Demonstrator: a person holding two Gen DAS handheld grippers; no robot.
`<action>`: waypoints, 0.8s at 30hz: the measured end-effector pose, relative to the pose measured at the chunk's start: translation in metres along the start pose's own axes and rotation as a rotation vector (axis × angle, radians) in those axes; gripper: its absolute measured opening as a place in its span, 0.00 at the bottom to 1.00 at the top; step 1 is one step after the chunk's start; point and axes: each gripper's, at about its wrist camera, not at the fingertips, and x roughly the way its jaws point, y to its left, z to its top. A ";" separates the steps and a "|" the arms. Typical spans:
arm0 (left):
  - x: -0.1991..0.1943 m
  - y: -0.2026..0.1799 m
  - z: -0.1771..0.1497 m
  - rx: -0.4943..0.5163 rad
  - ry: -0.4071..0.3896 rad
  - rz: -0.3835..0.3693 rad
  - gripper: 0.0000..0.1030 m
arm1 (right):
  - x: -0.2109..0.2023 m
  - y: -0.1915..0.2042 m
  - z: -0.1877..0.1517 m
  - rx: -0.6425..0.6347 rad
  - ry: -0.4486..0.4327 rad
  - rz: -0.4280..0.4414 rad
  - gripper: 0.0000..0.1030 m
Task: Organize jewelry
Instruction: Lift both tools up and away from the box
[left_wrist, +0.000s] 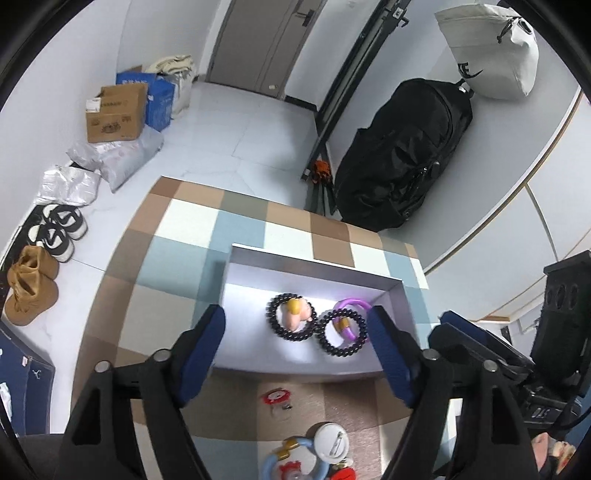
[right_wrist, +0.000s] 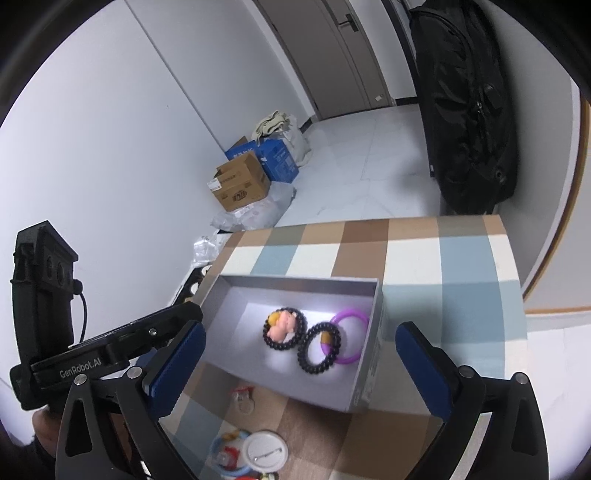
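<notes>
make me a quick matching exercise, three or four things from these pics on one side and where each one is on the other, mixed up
Things:
1. purple plastic ring bracelet
2. white round pin badge
3. brown cardboard carton
4. black zippered bag

Places:
a. on the floor beside blue boxes
b. inside the shallow grey box
c. leaning against the wall
d. on the checked tablecloth outside the box

Pairs: 1-b, 2-d, 3-a, 4-c

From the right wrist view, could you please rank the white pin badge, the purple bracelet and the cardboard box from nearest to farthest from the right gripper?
Measured from the right gripper:
1. White pin badge, on the tablecloth just below the fingers.
2. Purple bracelet, inside the grey box, at its right end.
3. Cardboard box, on the floor by the far wall.
</notes>
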 end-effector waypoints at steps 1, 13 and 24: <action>-0.002 0.002 -0.002 -0.003 -0.001 -0.001 0.74 | -0.002 0.001 -0.003 0.001 -0.002 0.001 1.00; -0.010 0.006 -0.028 0.075 -0.039 0.082 0.75 | -0.012 0.012 -0.029 -0.030 0.001 -0.010 1.00; 0.002 0.013 -0.044 0.061 0.052 0.087 0.85 | -0.017 0.022 -0.048 -0.060 0.037 -0.034 1.00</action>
